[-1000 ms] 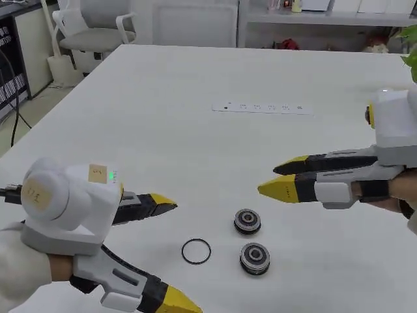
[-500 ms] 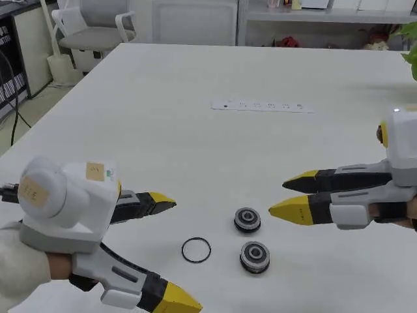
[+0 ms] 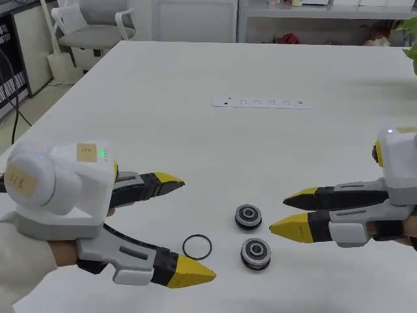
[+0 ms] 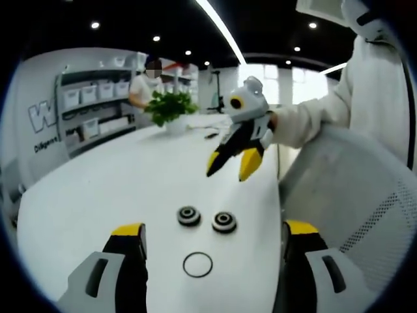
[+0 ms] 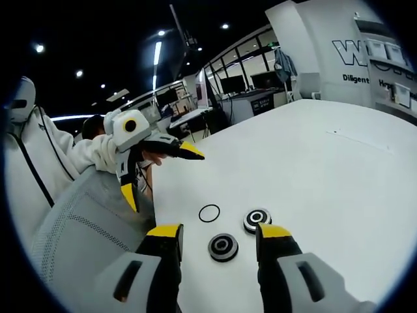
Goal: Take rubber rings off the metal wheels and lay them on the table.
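Two small metal wheels with dark rims stand close together on the white table [image 3: 163, 130], one [image 3: 248, 216] just behind the other [image 3: 255, 252]. A thin black rubber ring [image 3: 197, 247] lies flat to their left. My left gripper [image 3: 194, 228] hovers open over the ring, its jaws spread wide. My right gripper [image 3: 281, 213] is open just right of the wheels, touching nothing. The left gripper view has the ring [image 4: 197, 265] nearest, both wheels [image 4: 189, 216] [image 4: 224, 222] beyond, and the right gripper [image 4: 229, 171] opposite. The right gripper view has the wheels [image 5: 223, 247] [image 5: 258, 220], ring [image 5: 209, 213] and left gripper [image 5: 164, 179].
A white power strip [image 3: 262, 103] lies farther back on the table. An office chair [image 3: 91, 32] stands beyond the far left corner. A potted plant [image 4: 171, 107] sits at the table's far end in the left gripper view.
My right gripper has come down and back toward the wheels. My left gripper has pushed forward, so its lower jaw now sits beside the ring. Wheels and ring have stayed put.
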A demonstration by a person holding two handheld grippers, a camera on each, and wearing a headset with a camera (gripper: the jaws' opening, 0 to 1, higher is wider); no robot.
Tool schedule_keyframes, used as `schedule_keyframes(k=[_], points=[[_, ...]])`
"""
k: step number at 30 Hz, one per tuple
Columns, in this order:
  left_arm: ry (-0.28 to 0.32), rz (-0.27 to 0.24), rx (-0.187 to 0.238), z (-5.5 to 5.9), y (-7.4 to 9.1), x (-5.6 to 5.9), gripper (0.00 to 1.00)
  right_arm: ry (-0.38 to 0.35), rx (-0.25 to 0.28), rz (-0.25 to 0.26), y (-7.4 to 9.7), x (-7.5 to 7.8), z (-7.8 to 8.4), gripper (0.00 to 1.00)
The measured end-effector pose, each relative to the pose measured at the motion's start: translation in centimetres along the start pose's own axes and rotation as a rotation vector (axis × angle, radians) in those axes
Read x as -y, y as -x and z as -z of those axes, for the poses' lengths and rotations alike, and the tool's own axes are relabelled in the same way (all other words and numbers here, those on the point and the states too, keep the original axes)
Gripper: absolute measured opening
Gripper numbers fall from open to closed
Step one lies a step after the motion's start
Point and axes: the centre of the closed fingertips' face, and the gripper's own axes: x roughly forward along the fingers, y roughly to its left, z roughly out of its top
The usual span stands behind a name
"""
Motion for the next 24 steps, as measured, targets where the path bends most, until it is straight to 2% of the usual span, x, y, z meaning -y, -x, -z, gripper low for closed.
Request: schedule_keyframes(k=[6,8,13,19,24], points=[[-0.053,0.002,0.029,-1.8,-0.5,0.3,0.81,-0.001,-0.045,0.006,-0.2,0.3,1.4,0.42],[-0.061,0.003,0.031,-2.0,-0.7,0.5,0.81,-0.005,-0.053,0.004,-0.2,0.4,1.7,0.42],[-0.083,0.001,0.064,-3.4,-1.1,0.6,0.79,-0.014,-0.059,-0.012,-0.3,0.2,2.2,0.41],[-0.051,-0.021,0.114,-5.0,-1.2,-0.1,0.76,-0.014,-0.079,-0.011,-0.5,0.3,2.8,0.41],[-0.052,-0.041,0.124,-5.6,-1.6,-0.7,0.74,-0.005,-0.091,-0.006,-0.8,0.4,3.1,0.4]])
